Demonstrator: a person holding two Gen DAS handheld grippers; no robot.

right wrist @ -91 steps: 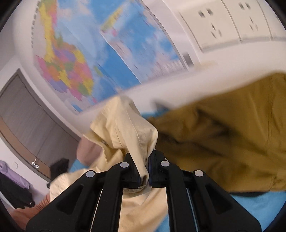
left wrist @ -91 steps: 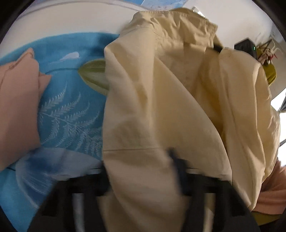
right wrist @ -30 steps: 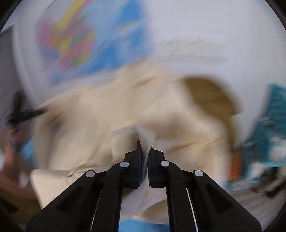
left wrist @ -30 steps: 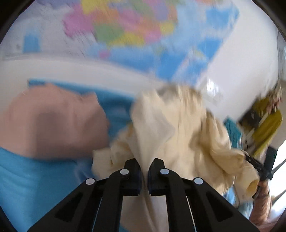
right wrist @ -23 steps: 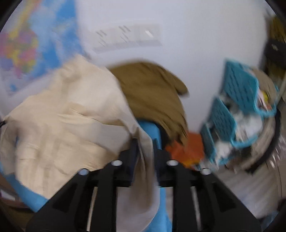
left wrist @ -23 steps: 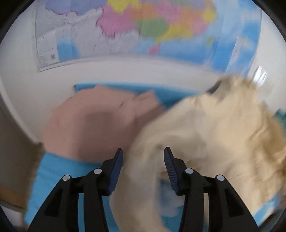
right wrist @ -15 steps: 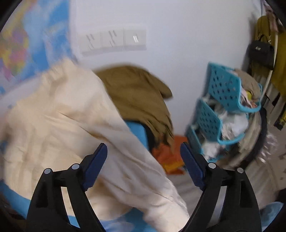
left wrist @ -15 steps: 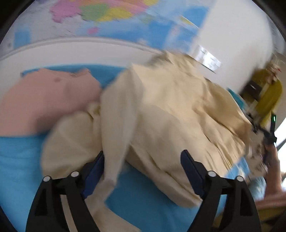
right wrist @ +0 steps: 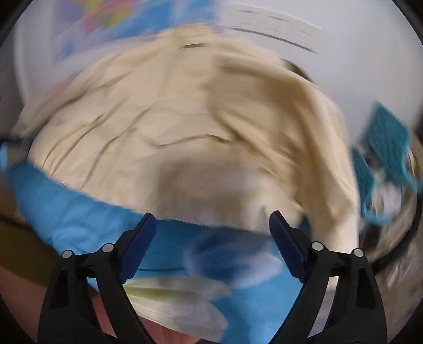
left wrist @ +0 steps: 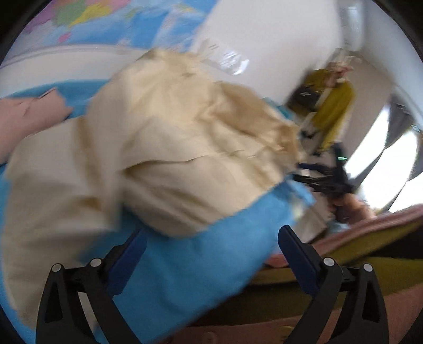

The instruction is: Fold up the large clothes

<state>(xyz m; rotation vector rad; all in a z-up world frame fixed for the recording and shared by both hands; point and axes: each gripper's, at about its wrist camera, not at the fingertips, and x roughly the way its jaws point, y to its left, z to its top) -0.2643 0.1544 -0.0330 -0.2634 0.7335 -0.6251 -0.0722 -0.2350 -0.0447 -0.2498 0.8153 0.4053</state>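
A large cream jacket (left wrist: 169,148) lies crumpled on the blue patterned sheet (left wrist: 201,262), and it fills most of the right wrist view (right wrist: 185,127) too. My left gripper (left wrist: 211,235) hovers over the sheet just short of the jacket's near edge; its jaws are still opening, wide apart, with nothing between them. My right gripper (right wrist: 211,219) is near the jacket's lower hem, jaws also still opening and wide, with only sheet and hem behind the gap. Both pictures are blurred by motion.
A pink garment (left wrist: 23,119) lies on the sheet to the left. A colourful wall map (left wrist: 105,23) hangs behind. A hand with the other gripper (left wrist: 330,182) shows at right. A teal basket (right wrist: 388,143) of laundry stands at the right.
Both grippers were shut on folds of the cream jacket and holding it up; both have let go and opened wide. The jacket has dropped onto the sheet, and both hands have sunk toward it.
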